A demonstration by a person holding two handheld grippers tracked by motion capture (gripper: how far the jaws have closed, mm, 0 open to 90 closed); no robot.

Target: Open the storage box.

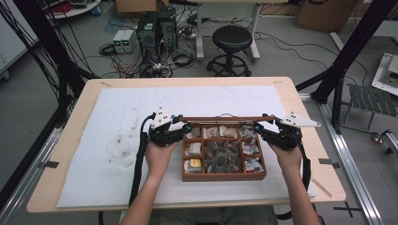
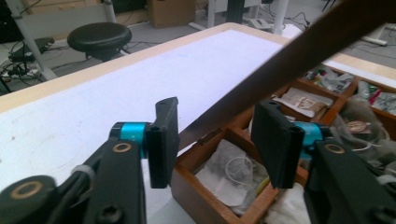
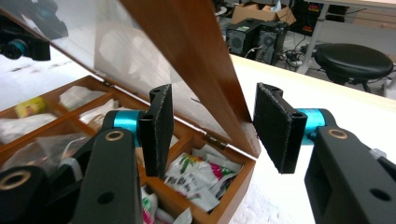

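The wooden compartment box (image 1: pixel 223 152) sits on the white mat (image 1: pixel 94 154), near the front middle of the table (image 1: pixel 300 93), between your two hands. Its hinged lid (image 1: pixel 225 119) stands raised along the far edge of the box, seen edge-on from the high view as a thin brown bar. The lid has a wooden frame around a clear panel (image 3: pixel 116 51), as the right gripper view shows. The open compartments hold paper sachets (image 1: pixel 193 148), a yellow packet (image 1: pixel 195 163) at the near left and printed packets (image 3: pixel 205 175) at the right end.

Your left gripper (image 1: pixel 187 128) meets the left end of the lid. In the left gripper view its jaws stand wide apart, with the lid's frame edge (image 2: pixel 280 65) running through the gap; whether either pad touches the wood cannot be told. Your right gripper (image 1: pixel 259 127) meets the right end of the lid. In the right gripper view its jaws are likewise spread wide, with the lid's corner (image 3: pixel 243 135) between them, close to a small brass hinge (image 3: pixel 215 141); no clamping is visible.

Behind the table, on the floor, stand a black stool (image 1: pixel 231 40) and two computer towers (image 1: pixel 157 28) amid cables.
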